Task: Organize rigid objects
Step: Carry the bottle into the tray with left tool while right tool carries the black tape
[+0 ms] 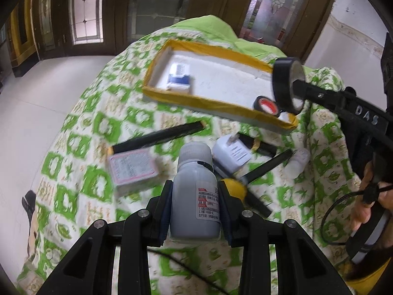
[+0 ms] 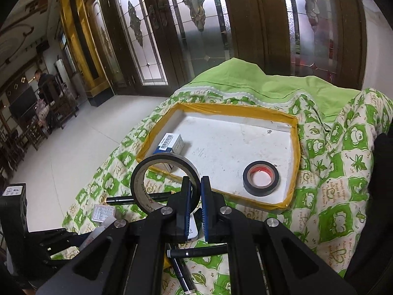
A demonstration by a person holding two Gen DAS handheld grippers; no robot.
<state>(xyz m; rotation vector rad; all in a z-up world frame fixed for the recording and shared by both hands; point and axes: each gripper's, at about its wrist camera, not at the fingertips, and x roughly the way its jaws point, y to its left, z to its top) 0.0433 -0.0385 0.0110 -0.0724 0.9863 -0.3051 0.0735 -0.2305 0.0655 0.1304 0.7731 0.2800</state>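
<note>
Two tongs clamped | left (image 1: pixel 195 198): bottle (image 1: pixel 194 189) | right (image 2: pixel 195 196): tape ring (image 2: pixel 163 182), apparently.

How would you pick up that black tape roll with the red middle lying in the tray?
The black tape roll lies flat in the tray, hole facing up. I'd come straight down from above, one claw finger in the hole and one outside, pinching the ring wall on its side away from the tray's rim, where there's probably more room.
</note>
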